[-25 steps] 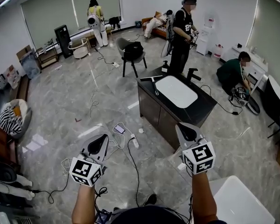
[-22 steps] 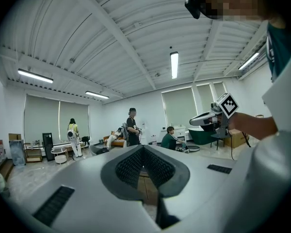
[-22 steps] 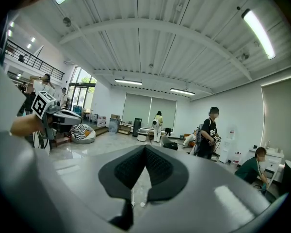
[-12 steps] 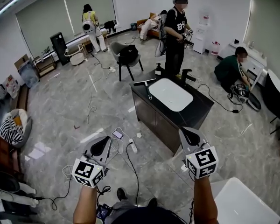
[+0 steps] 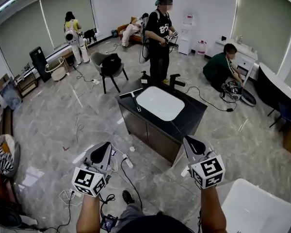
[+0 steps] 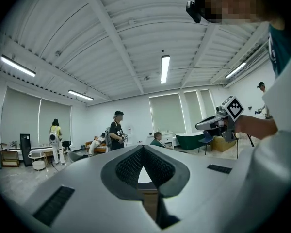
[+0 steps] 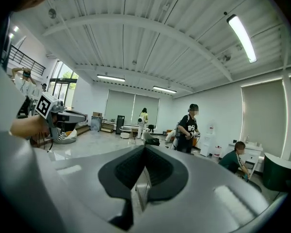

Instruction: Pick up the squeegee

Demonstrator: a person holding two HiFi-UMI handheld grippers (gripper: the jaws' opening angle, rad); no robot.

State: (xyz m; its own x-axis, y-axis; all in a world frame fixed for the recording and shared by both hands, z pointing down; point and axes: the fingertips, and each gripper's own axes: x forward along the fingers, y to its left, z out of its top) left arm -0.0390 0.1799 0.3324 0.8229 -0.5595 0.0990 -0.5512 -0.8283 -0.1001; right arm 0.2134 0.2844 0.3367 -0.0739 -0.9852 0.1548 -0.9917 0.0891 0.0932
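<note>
The squeegee (image 5: 136, 99) lies on the near left corner of a dark counter (image 5: 191, 118), just left of its white basin (image 5: 160, 103). Its blade points to the far side and its handle runs toward me. My left gripper (image 5: 104, 147) and right gripper (image 5: 193, 142) are held level over the floor, well short of the counter. Both are shut with nothing between their jaws. In the left gripper view the left gripper's (image 6: 143, 149) tips meet, and the right gripper (image 6: 218, 123) shows at the right. In the right gripper view the right gripper's (image 7: 144, 148) tips also meet, and the squeegee cannot be made out.
A person in black (image 5: 160, 33) stands behind the counter, and another (image 5: 220, 64) crouches at the right. A faucet (image 5: 177, 81) and a soap bottle (image 5: 144, 76) stand at the counter's far edge. Cables (image 5: 123, 161) cross the floor between my grippers. A white table (image 5: 252, 208) is at lower right.
The counter has come nearer and shifted left in the head view as I walk toward it. Both grippers travelled along with me and stayed shut.
</note>
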